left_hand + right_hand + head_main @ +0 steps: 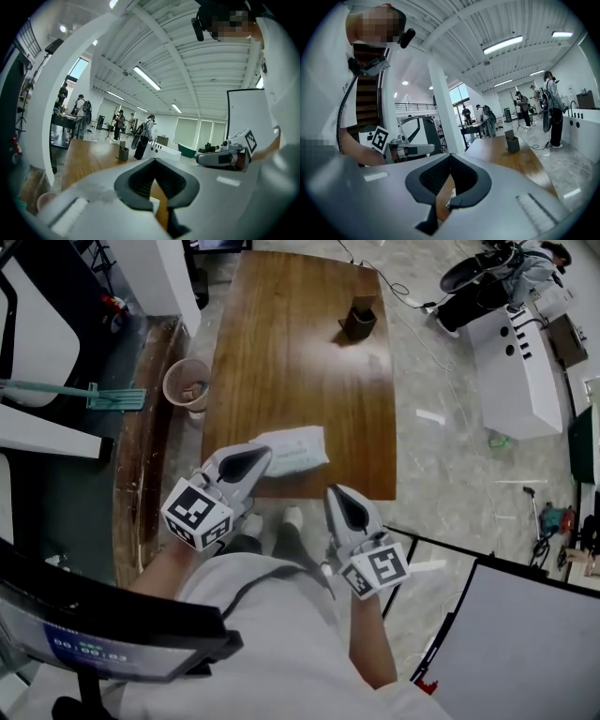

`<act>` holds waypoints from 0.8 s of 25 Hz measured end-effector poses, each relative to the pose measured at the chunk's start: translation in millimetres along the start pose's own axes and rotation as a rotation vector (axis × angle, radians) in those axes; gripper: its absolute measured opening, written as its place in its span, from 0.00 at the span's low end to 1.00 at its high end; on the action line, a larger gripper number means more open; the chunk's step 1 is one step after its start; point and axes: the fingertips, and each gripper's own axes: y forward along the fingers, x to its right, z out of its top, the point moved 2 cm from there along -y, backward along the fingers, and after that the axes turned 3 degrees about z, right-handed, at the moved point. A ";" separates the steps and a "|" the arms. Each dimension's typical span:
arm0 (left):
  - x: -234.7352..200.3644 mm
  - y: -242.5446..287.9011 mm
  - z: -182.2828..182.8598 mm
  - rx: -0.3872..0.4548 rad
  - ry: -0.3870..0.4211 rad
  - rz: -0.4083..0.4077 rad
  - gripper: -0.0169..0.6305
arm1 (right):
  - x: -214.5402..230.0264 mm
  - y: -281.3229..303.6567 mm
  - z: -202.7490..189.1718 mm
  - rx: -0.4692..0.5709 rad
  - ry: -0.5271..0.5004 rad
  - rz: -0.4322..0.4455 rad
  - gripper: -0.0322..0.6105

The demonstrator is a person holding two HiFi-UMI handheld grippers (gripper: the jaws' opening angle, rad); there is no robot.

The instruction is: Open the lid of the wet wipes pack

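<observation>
A white wet wipes pack [292, 450] lies flat near the front edge of the brown wooden table [300, 352], its lid down. My left gripper [262, 455] hovers at the pack's near left end, jaws together with nothing between them; whether it touches the pack is unclear. My right gripper [336, 491] is at the table's front edge, to the right of and below the pack, also shut and empty. In the left gripper view the left gripper [153, 160] has its jaws meeting at the tips. The right gripper view shows the same on the right gripper [450, 155].
A dark holder [359, 319] stands at the far right of the table. A waste bin [187, 383] and a mop [94, 395] are left of the table. A white machine [516, 371] stands at the right, a white board [525, 634] near my right.
</observation>
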 end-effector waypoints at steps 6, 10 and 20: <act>-5.0 7.6 -16.4 -0.013 0.002 0.119 0.04 | 26.3 31.7 -13.3 -0.119 -0.130 0.160 0.06; -11.2 17.4 -38.6 -0.040 -0.024 0.222 0.03 | 41.9 60.1 -28.5 -0.225 -0.279 0.296 0.06; -23.8 44.0 -132.1 -0.207 -0.060 0.377 0.04 | 64.1 121.5 -120.3 -0.569 -0.678 0.633 0.29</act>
